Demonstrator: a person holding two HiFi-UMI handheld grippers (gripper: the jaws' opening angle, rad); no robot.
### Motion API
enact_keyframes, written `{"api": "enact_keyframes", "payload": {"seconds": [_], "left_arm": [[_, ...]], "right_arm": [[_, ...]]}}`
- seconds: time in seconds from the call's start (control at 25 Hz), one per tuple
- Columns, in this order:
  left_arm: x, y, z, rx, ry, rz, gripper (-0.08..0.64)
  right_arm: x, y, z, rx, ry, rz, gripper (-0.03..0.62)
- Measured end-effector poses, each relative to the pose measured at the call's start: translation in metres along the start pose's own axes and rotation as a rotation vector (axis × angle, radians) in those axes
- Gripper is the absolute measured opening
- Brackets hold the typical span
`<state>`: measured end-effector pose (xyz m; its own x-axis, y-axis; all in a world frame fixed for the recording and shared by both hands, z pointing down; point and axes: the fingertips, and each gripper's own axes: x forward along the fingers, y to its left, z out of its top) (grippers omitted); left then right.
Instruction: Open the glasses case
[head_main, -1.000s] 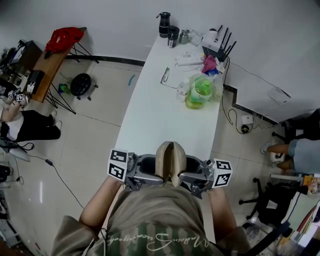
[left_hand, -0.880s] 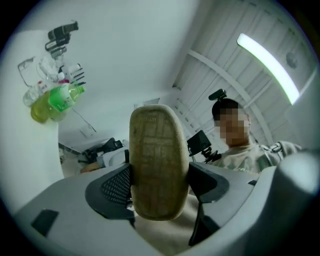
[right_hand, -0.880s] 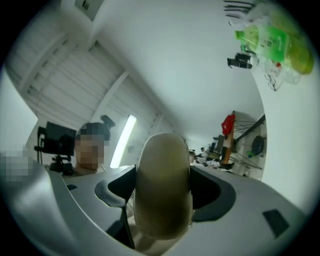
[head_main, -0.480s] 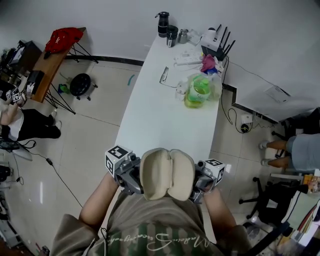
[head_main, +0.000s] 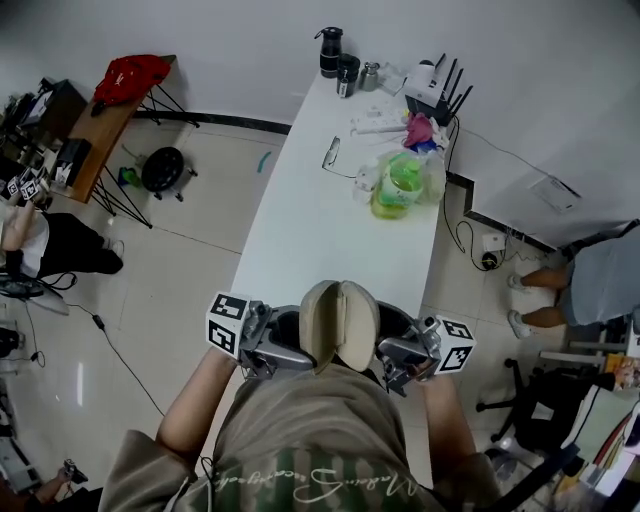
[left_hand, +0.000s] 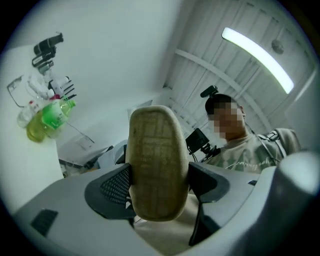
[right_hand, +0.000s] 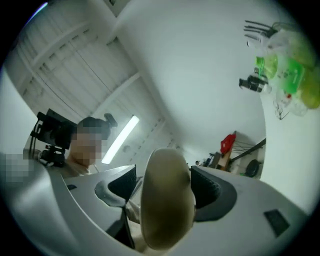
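- When viewed from the head: glasses case (head_main: 338, 322) held up in front of the chest at the near end of the white bench (head_main: 320, 240), beige, two shells close together with a dark seam down the middle.
- Left tongs (head_main: 297, 340) clamped on the left shell, right tongs (head_main: 383, 345) on the right shell, marker cubes out to either side.
- Farther up the bench, well apart from the glasses case: green bottle (head_main: 400, 185) in a clear bag, spectacles (head_main: 330, 152) lying flat, router (head_main: 437, 88) and black flask (head_main: 328, 50) at the far end.
- Over to the left gripper view: left tongs (left_hand: 160, 184) spread wide, dark ribbed pads pressed on both flanks of the glasses case (left_hand: 156, 150), woven shell standing upright and filling the gap.
- Behind it, green bottle (left_hand: 50, 117) at upper left, ceiling light strip (left_hand: 257, 57) at upper right.
- Across to the right gripper view: right tongs (right_hand: 164, 192) likewise wide, closed on the rounded shell of the glasses case (right_hand: 167, 220).
- Green bottle (right_hand: 292, 80) at upper right there, red bag (right_hand: 227, 142) far behind.
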<state>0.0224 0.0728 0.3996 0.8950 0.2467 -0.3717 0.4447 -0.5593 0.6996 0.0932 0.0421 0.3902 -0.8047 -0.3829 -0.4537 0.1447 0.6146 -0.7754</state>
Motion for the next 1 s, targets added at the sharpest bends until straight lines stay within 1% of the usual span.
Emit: {"api": "enact_keyframes", "payload": {"seconds": [0.08, 0.12, 0.2, 0.28, 0.32, 0.36, 0.4, 0.44, 0.48, 0.56, 0.6, 0.64, 0.76, 0.84, 0.88, 1.0], "left_arm": [[-0.006, 0.007, -0.001, 0.034, -0.011, 0.086, 0.373], [-0.011, 0.013, -0.001, 0.038, -0.027, 0.133, 0.373], [-0.018, 0.025, -0.002, 0.038, -0.053, 0.203, 0.373], [-0.02, 0.03, -0.004, 0.038, -0.052, 0.226, 0.373], [-0.019, 0.03, -0.006, 0.045, -0.042, 0.223, 0.373], [-0.017, 0.028, -0.007, 0.053, -0.03, 0.213, 0.373], [-0.015, 0.026, -0.009, 0.06, -0.018, 0.198, 0.373], [-0.012, 0.023, -0.01, 0.063, -0.01, 0.182, 0.373], [-0.01, 0.021, -0.011, 0.062, -0.007, 0.169, 0.373], [-0.009, 0.021, -0.013, 0.06, -0.004, 0.164, 0.373], [-0.01, 0.021, -0.014, 0.06, 0.002, 0.166, 0.373], [-0.011, 0.021, -0.016, 0.059, 0.009, 0.167, 0.373], [-0.011, 0.019, -0.023, 0.057, 0.042, 0.156, 0.373], [-0.01, 0.018, -0.03, 0.09, 0.077, 0.157, 0.373], [-0.009, 0.019, -0.033, 0.115, 0.094, 0.172, 0.373], [-0.01, 0.028, -0.041, 0.192, 0.132, 0.254, 0.373]], "right_arm": [[0.0, -0.002, 0.007, -0.078, -0.001, -0.098, 0.337], [0.001, -0.004, 0.007, -0.141, 0.025, -0.157, 0.337], [0.002, -0.016, -0.001, -0.31, 0.132, -0.321, 0.337], [0.001, -0.034, -0.011, -0.463, 0.254, -0.491, 0.337], [0.0, -0.042, -0.014, -0.512, 0.29, -0.553, 0.337], [0.0, -0.049, -0.016, -0.536, 0.304, -0.597, 0.337], [-0.001, -0.055, -0.017, -0.533, 0.301, -0.622, 0.336], [-0.002, -0.06, -0.018, -0.51, 0.292, -0.633, 0.336], [-0.004, -0.064, -0.019, -0.479, 0.282, -0.638, 0.32], [-0.008, -0.069, -0.022, -0.436, 0.269, -0.645, 0.217], [-0.01, -0.071, -0.024, -0.428, 0.271, -0.652, 0.155], [-0.013, -0.073, -0.026, -0.423, 0.279, -0.662, 0.108], [-0.019, -0.079, -0.034, -0.401, 0.325, -0.688, 0.087], [-0.023, -0.081, -0.037, -0.411, 0.337, -0.705, 0.056], [-0.025, -0.082, -0.037, -0.426, 0.336, -0.718, 0.052], [-0.029, -0.087, -0.035, -0.491, 0.326, -0.781, 0.049]]}}
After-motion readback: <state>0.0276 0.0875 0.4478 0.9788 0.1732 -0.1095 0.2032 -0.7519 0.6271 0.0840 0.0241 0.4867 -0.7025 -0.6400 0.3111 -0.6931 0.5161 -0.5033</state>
